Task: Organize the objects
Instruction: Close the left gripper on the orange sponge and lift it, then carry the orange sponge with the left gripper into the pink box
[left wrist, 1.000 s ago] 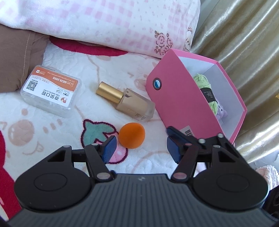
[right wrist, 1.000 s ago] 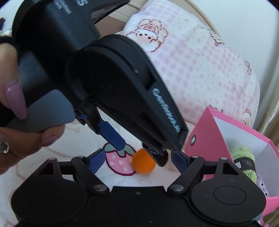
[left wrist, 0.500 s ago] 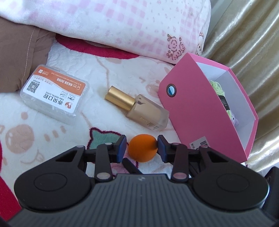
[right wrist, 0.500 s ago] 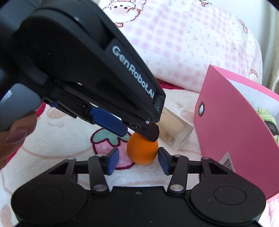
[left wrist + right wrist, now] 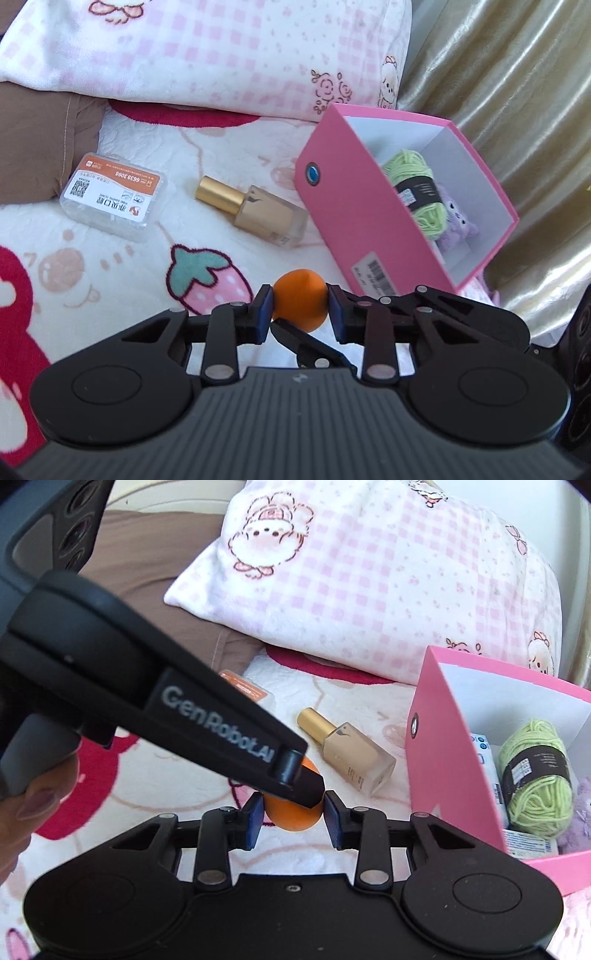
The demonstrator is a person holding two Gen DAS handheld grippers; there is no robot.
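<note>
Orange ball (image 5: 300,300) between both hand-held grippers' pads.

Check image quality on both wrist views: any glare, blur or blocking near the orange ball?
Left wrist: sharp, sunlit, sheen on the curtain, orange ball clear between the pads. Right wrist: the left gripper covers the ball's top; fisheye bends the pink box.

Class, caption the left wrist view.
Both grippers clamp orange ball beside pink box holding green yarn.
</note>
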